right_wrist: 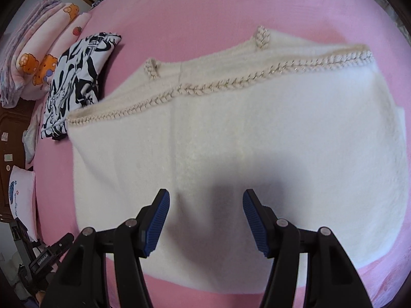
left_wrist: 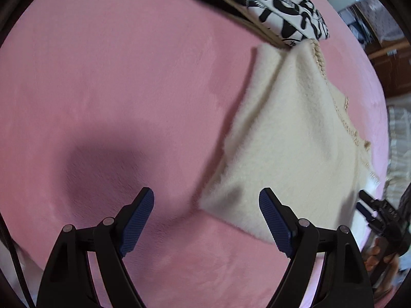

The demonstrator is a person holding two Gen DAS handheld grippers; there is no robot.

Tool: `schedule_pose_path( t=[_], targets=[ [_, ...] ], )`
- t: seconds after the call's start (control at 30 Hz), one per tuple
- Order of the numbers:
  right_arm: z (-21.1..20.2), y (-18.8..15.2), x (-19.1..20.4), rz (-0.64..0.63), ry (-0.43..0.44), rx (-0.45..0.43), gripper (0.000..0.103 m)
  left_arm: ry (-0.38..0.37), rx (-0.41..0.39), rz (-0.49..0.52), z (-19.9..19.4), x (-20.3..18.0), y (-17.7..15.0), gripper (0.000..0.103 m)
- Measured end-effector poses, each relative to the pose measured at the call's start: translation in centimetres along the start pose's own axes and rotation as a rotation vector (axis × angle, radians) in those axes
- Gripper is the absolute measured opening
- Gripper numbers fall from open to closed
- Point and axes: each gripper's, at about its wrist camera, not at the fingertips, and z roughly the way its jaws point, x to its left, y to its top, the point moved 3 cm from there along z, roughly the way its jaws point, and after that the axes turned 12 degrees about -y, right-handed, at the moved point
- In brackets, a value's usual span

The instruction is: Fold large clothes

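Observation:
A cream fuzzy garment (right_wrist: 257, 141) with braided trim (right_wrist: 218, 84) lies flat and folded on the pink bed sheet (right_wrist: 205, 5). My right gripper (right_wrist: 205, 215) is open and empty, just above the garment's near part, casting a shadow on it. In the left wrist view the same garment (left_wrist: 287, 138) lies to the right. My left gripper (left_wrist: 205, 215) is open and empty over bare pink sheet (left_wrist: 102, 77), its right finger over the garment's near corner. The right gripper shows at the far right edge of the left wrist view (left_wrist: 370, 210).
A folded black-and-white patterned garment (right_wrist: 74, 82) lies beside the cream one's left end; it also shows in the left wrist view (left_wrist: 269, 5). Pillows and folded bedding (right_wrist: 38, 59) sit at the bed's far left. Dark wooden furniture (left_wrist: 390, 66) stands beyond the bed.

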Motion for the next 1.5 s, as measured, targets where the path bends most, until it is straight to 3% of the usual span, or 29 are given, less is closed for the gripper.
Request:
schedule_pose_path(
  t=[0.2, 0.43, 0.83, 1.0, 1.2, 1.23, 1.3, 1.33, 1.43, 1.5],
  targets=[
    [2.0, 0.1, 0.4, 0.010, -0.025, 0.020, 0.060, -0.135, 0.015, -0.113, 1.5, 2.1, -1.7, 0.083],
    [3.5, 0.2, 0.3, 0.015, -0.032, 0.057, 0.065, -0.241, 0.008, -0.134, 2.1, 3.2, -3.4, 0.083],
    [5.3, 0.1, 1.1, -0.015, -0.020, 0.063, 0.086, -0.291, -0.017, -0.184, 5.0, 3.8, -3.2, 0.081],
    [5.9, 0.1, 2.2, -0.042, -0.030, 0.050, 0.096, -0.349, -0.039, -0.236, 6.0, 4.0, -3.2, 0.081],
    [6.1, -0.3, 2.8, -0.050, -0.051, 0.032, 0.097, -0.355, -0.055, -0.250, 7.0, 4.1, -3.3, 0.081],
    [6.1, -0.3, 2.8, -0.050, -0.051, 0.027, 0.097, -0.353, -0.057, -0.247, 7.0, 4.1, -3.2, 0.080],
    [6.1, -0.7, 2.9, -0.048, -0.047, 0.015, 0.097, -0.354, -0.062, -0.235, 7.3, 3.5, -2.8, 0.057],
    [6.1, -0.8, 2.9, -0.050, -0.045, 0.009, 0.097, -0.346, -0.061, -0.227, 7.5, 3.1, -2.6, 0.056],
    [5.7, -1.5, 3.1, -0.068, -0.047, -0.007, 0.095, -0.317, -0.083, -0.198, 7.7, 1.6, -2.3, 0.039],
    [5.5, -1.8, 3.0, -0.074, -0.053, -0.018, 0.091, -0.315, -0.104, -0.178, 7.3, 0.6, -2.2, 0.021]
  ],
)
